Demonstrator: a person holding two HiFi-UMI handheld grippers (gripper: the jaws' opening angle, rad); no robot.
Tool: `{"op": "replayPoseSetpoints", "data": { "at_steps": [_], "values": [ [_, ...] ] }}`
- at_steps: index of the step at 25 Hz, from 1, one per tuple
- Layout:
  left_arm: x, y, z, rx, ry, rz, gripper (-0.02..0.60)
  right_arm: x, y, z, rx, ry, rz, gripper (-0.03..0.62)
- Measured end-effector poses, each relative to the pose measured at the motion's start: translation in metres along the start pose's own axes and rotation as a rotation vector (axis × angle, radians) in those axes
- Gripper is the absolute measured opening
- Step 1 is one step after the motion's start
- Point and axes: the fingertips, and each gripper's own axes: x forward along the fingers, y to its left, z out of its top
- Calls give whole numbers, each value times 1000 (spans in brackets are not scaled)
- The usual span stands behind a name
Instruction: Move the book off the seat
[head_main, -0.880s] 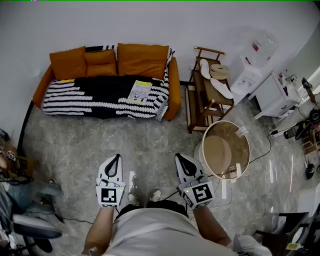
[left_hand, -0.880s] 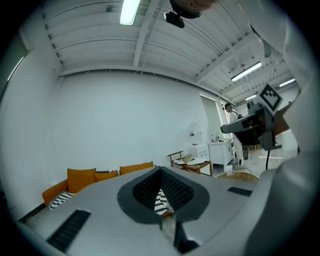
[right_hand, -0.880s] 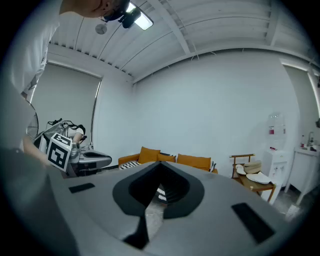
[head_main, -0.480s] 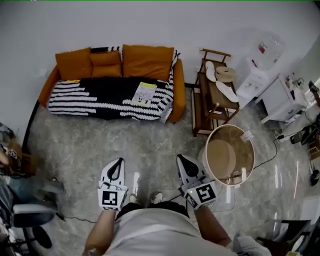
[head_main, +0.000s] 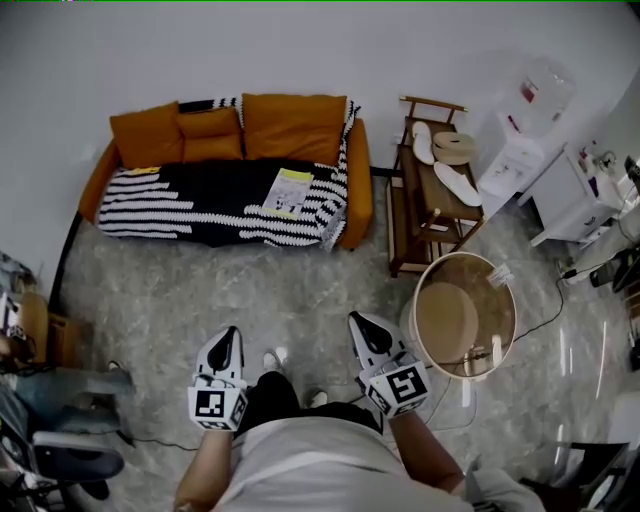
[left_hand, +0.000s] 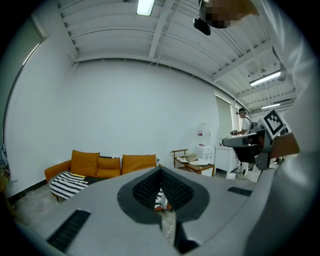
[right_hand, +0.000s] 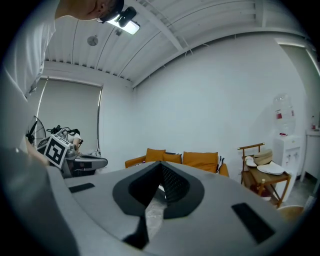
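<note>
- book (head_main: 286, 190) lies flat on the sofa (head_main: 355, 185) seat, on top of the black-and-white striped throw (head_main: 150, 195) and right of the seat's middle. from where i stand it sits at 12 o'clock, well apart from both tongs.
- left gripper (head_main: 229, 334) is pinched fully closed, tips meeting, with nothing in it. it hangs over the grey stone floor (head_main: 200, 285) at about 7 o'clock in the head view, nose toward the sofa.
- right gripper (head_main: 356, 321) reads the same in its own view, with the jaws together at the tip and empty. it sits at about 5 o'clock in the head view, also nosed toward the sofa.
- orange cushions (head_main: 290, 125) line the sofa back, at 12 o'clock from the book.
- wooden rack (head_main: 425, 225) carrying pale slippers stands at 3 o'clock from the sofa, just beside its arm.
- round tan tub (head_main: 464, 315) is near the right gripper, at its 3 o'clock.
- in the left gripper view i see the sofa low at 9 o'clock of the closed tips.
</note>
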Motion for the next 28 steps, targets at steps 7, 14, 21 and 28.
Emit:
{"op": "replayPoseSetpoints", "data": {
  "at_steps": [7, 14, 21, 28],
  "values": [
    [79, 13, -14, -45, 53, -74, 15, 44, -37, -10, 64, 57, -37, 21],
    [207, 78, -1, -95, 56, -126, 15, 158, -95, -13, 104, 173, -83, 21],
    [305, 172, 28, -124, 57, -141, 15, 293, -122, 35, 60, 196, -70, 21],
    [355, 207, 38, -144, 53, -148, 15, 340, -131, 32, 87, 247, -71, 21]
  ]
}}
